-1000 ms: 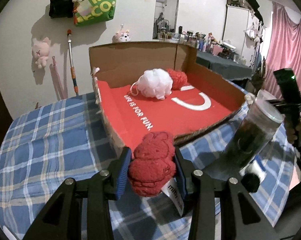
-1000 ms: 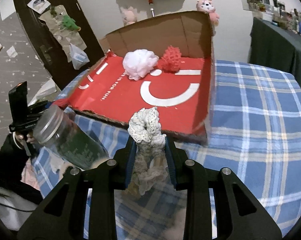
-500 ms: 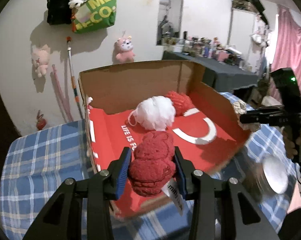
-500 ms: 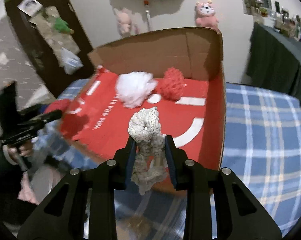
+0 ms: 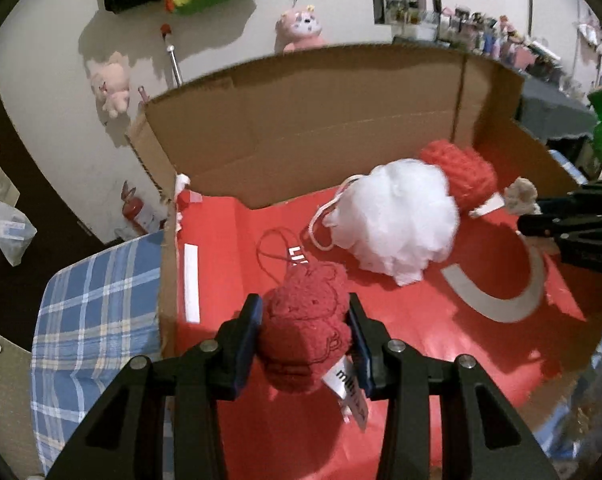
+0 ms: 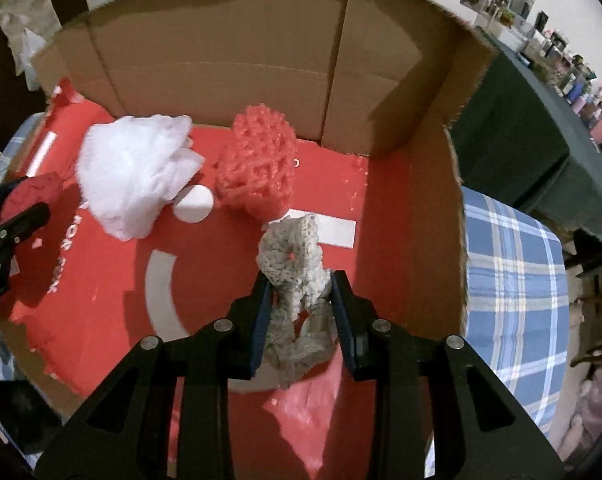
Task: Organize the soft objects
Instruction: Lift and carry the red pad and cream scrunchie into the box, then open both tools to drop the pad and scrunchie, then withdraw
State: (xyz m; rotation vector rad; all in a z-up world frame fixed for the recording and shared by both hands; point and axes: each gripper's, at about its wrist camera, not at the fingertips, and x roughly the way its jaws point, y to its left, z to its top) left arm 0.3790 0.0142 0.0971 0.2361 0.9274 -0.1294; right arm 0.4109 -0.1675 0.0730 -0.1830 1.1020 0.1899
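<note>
Left fingers pinch a red plush; right fingers pinch a grey knit, both over the box.

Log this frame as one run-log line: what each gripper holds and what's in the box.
left gripper: shut on red plush toy | right gripper: shut on grey crocheted piece | cardboard box: white pouf, red mesh pouf inside
</note>
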